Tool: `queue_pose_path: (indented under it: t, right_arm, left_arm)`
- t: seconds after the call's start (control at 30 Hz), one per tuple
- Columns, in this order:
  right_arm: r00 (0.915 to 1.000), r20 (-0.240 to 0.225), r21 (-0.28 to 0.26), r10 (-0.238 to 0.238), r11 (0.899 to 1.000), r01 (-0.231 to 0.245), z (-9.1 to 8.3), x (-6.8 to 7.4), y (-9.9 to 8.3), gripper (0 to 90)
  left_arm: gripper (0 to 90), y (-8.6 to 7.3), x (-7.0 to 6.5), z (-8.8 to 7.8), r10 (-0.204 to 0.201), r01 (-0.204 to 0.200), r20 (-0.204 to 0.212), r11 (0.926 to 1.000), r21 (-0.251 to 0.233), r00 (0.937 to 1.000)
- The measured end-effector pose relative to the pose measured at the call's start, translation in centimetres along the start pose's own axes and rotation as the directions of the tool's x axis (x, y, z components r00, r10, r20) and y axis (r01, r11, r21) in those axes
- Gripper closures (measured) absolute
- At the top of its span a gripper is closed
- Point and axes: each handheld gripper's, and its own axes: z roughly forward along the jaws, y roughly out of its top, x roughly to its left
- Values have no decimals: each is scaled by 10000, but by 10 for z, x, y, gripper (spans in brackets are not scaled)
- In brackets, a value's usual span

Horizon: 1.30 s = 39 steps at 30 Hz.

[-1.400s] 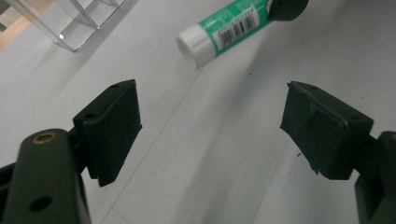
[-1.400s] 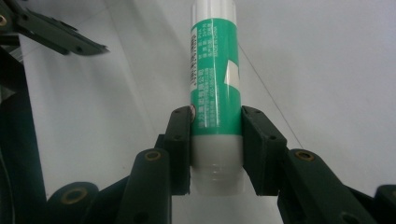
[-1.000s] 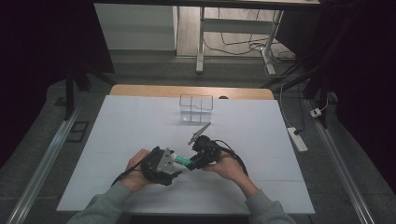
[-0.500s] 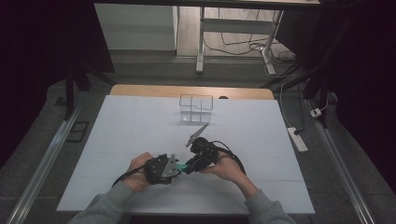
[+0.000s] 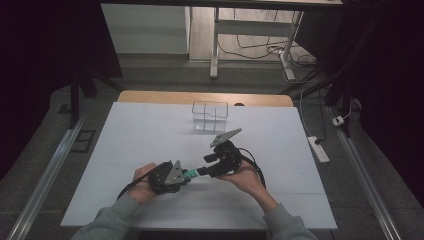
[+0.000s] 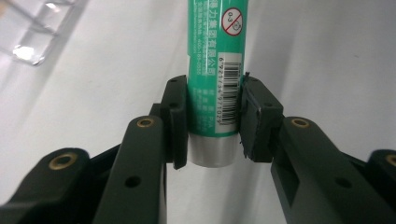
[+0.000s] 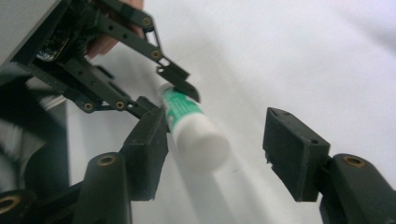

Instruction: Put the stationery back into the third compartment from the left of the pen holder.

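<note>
The green glue stick (image 6: pixel 215 79), held above the tabletop (image 5: pixel 125 145), is light, rigid and slick: left gripper (image 6: pixel 212 123) fingers clamp its base; right gripper (image 7: pixel 215 149) fingers have just opened around its white cap (image 7: pixel 201 141)

glossy green printed tube (image 6: pixel 214 70) with smooth white plastic cap (image 7: pixel 201 137) and silvery base; matt black plastic jaws with brass-coloured rivets on left gripper (image 6: pixel 212 123); matt white table (image 5: pixel 130 140) with wood edge; clear glossy plastic box (image 5: pixel 210 116); grey cloth sleeves (image 5: pixel 107 222).
</note>
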Motion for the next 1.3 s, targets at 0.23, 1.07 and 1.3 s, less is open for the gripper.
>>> queue_pose_path:
  t: [0.23, 1.07, 1.3]
  right_arm:
    - [9990, 420, -910, 128, 9958, -89, -8, -2, -4, 367]
    - [9974, -209, -2393, 688, 9683, -718, 6, 6, -6, 457]
    - [9952, -677, -2629, 712, 9609, -867, 7, 8, -5, 612]
  left_arm:
    - [653, -8, 14, -6, -1290, 1275, -231, 9901, -591, 9914]
    - [652, -4, 8, -11, -2053, 2017, 4, 9610, -1891, 9787]
    - [648, -2, 4, -9, -1908, 1871, -20, 9647, -1851, 9816]
